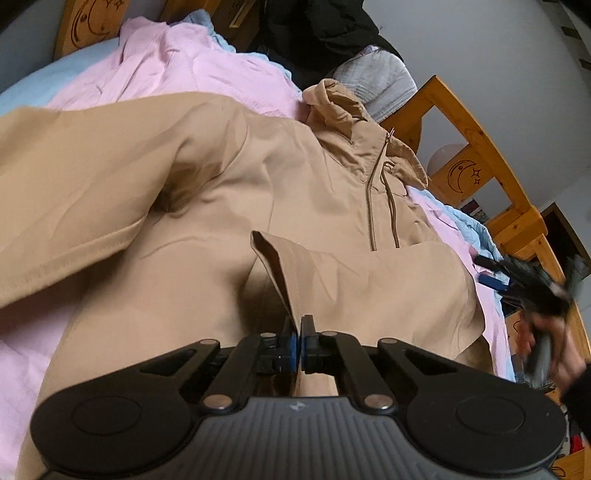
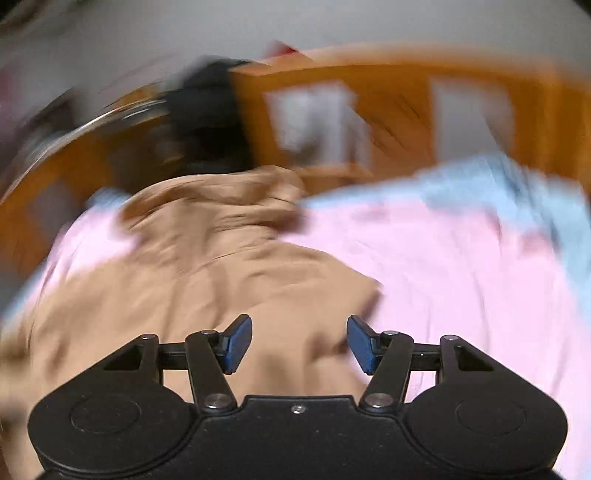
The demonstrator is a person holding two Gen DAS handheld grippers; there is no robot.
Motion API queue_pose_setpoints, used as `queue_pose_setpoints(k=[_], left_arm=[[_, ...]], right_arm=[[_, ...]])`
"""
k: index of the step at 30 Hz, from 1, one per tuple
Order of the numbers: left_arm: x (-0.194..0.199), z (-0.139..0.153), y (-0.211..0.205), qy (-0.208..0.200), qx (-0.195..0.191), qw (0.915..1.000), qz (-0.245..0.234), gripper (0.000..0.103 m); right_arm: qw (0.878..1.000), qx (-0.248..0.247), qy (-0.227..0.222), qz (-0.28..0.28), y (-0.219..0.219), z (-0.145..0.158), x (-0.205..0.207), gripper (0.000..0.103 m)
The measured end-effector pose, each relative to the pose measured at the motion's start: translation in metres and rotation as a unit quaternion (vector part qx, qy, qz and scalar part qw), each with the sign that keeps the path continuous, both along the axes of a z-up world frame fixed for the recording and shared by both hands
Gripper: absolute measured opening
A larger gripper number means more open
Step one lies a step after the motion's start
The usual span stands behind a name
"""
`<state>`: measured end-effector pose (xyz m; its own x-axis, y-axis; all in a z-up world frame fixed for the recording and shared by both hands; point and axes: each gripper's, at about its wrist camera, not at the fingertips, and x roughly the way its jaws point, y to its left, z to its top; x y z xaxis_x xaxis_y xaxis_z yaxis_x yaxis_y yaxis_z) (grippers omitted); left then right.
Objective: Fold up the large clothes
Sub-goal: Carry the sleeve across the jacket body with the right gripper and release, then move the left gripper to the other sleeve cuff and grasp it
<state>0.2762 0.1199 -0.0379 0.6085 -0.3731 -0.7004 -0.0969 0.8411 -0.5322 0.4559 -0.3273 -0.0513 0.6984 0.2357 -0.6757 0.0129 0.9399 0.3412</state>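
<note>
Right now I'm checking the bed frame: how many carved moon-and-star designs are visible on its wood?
2. One moon carving on the wooden board at top left, another moon carving on the rail at right. More may be hidden behind the clothes.

Left gripper [image 1: 299,325] pinches a fold of tan jacket [image 1: 229,177] — fingers [image 1: 286,332] closed.

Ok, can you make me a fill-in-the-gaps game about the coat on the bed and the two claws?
1. The left claw is shut on an edge of the ____ coat.
2. The coat lies on a ____ blanket.
3. The right claw has its jaws ____, with nothing held between them.
4. The bed frame has a ____ and stars carved into the wood.

Missing words: tan; pink; open; moon
</note>
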Motion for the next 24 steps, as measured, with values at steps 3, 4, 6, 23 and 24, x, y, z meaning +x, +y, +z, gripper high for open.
queue_pose_setpoints(k=[3,4,6,23,24], left_arm=[[-0.001,0.003,-0.003,-0.008,0.015,0.9998,-0.006,0.0],[-0.001,0.005,-0.005,-0.012,0.018,0.9997,-0.009,0.0],[-0.002,0.01,-0.007,-0.031,0.024,0.9991,-0.015,0.0],[0.064,-0.006,-0.048,-0.04,0.131,0.9881,-0.07,0.001],[0.062,-0.006,-0.047,-0.04,0.134,0.9876,-0.071,0.001]], right_arm=[[0.996,0.068,0.047,-0.038,-0.021,-0.029,0.044,0.048],[0.993,0.083,0.07,-0.037,-0.022,-0.038,0.056,0.045],[0.993,0.084,0.075,-0.044,-0.02,-0.043,0.063,0.003],[0.99,-0.134,-0.031,0.019,-0.023,-0.007,0.064,0.011],[0.992,-0.124,-0.03,0.023,-0.027,-0.005,0.052,0.02]])
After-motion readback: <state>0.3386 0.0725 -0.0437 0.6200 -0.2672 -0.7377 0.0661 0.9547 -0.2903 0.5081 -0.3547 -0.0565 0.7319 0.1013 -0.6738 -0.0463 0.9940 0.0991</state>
